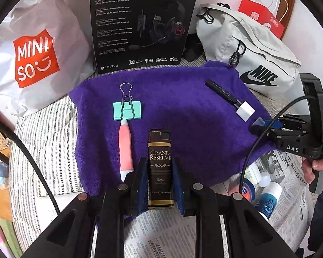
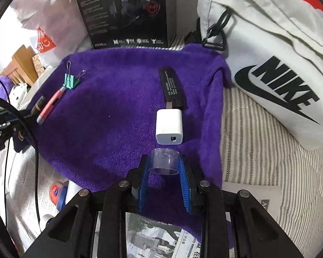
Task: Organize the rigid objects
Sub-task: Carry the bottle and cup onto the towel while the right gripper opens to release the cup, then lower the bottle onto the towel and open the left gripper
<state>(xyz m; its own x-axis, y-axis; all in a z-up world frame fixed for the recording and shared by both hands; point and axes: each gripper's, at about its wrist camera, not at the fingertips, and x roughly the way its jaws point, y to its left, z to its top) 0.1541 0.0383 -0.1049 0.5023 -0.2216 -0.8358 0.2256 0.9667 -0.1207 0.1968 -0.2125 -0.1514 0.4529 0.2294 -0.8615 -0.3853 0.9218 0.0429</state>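
Left gripper [image 1: 160,172]: jaws clamped on a lighter [image 1: 160,167] labelled "Grand Reserve", held over the near edge of the purple towel [image 1: 183,107]. Right gripper [image 2: 164,167]: jaws clamped on a small clear plastic cap [image 2: 164,161], held low over the same towel just before the white USB charger [image 2: 169,126].

Already laid out on the towel, in two loose lines: teal binder clip [image 1: 128,110] touching the tip of a pink utility knife [image 1: 125,148] on one side; black stick-shaped device [image 1: 220,92] end-to-end with the charger on the other. Judged roughly half done: the lighter and cap were not yet set down.

Still off the towel, on newspaper [image 1: 165,236]: small bottles and tubs [image 1: 267,202], possibly awaiting sorting.

Surface: striped cloth [image 1: 49,133] under towel and newspaper. Backdrop: Miniso bag [image 1: 34,58], Edifier headset box [image 1: 140,21], grey Nike bag [image 1: 254,51], red paper bag [image 1: 262,19].
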